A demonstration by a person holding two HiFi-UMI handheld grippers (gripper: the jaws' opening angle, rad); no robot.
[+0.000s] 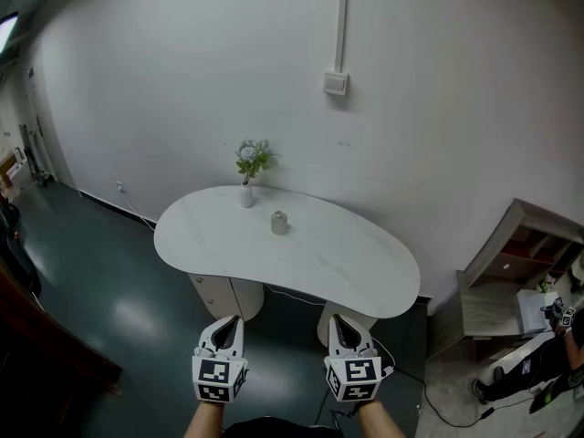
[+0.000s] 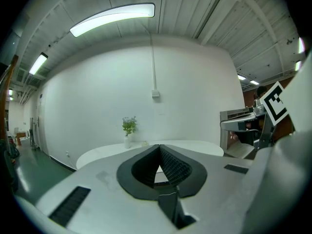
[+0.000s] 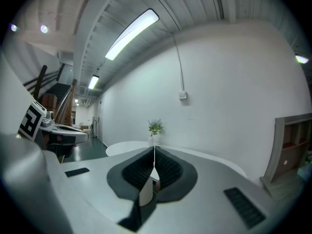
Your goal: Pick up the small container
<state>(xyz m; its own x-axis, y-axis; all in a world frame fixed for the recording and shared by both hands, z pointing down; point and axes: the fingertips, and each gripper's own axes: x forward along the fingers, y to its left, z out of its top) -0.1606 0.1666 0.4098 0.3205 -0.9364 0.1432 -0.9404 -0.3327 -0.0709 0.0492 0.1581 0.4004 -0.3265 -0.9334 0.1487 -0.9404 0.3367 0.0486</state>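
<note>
Counts: 1 white kidney-shaped desk (image 1: 347,263), 1 small beige cylindrical container (image 1: 279,223), 1 small white vase with a green sprig (image 1: 247,192), 2 claws.

Container stands upright around the middle of the desk, a bit toward the far edge, near the vase but not touching it. The vase sits at the far edge toward the left end.

Left claw (image 1: 226,322) and right claw (image 1: 339,320) hang off the near edge, side by side, well apart from the container. Both are pressed together with nothing between the pads. The left gripper view shows the left claw (image 2: 159,147) tips meeting; the right gripper view shows the same for the right claw (image 3: 154,152).

Readable marks: only black-and-white square patterns on the marker cubes.

View differences:
- Head view alone shows the whole desk top, the wall switch box (image 1: 335,83) and the wooden shelf unit (image 1: 516,272) at right.
- Left gripper view shows the container (image 2: 145,143) as a tiny speck beside the vase (image 2: 127,141), plus ceiling strip lights (image 2: 112,18).
- Right gripper view shows the vase (image 3: 155,139), but its own claw covers the container's spot.
</note>
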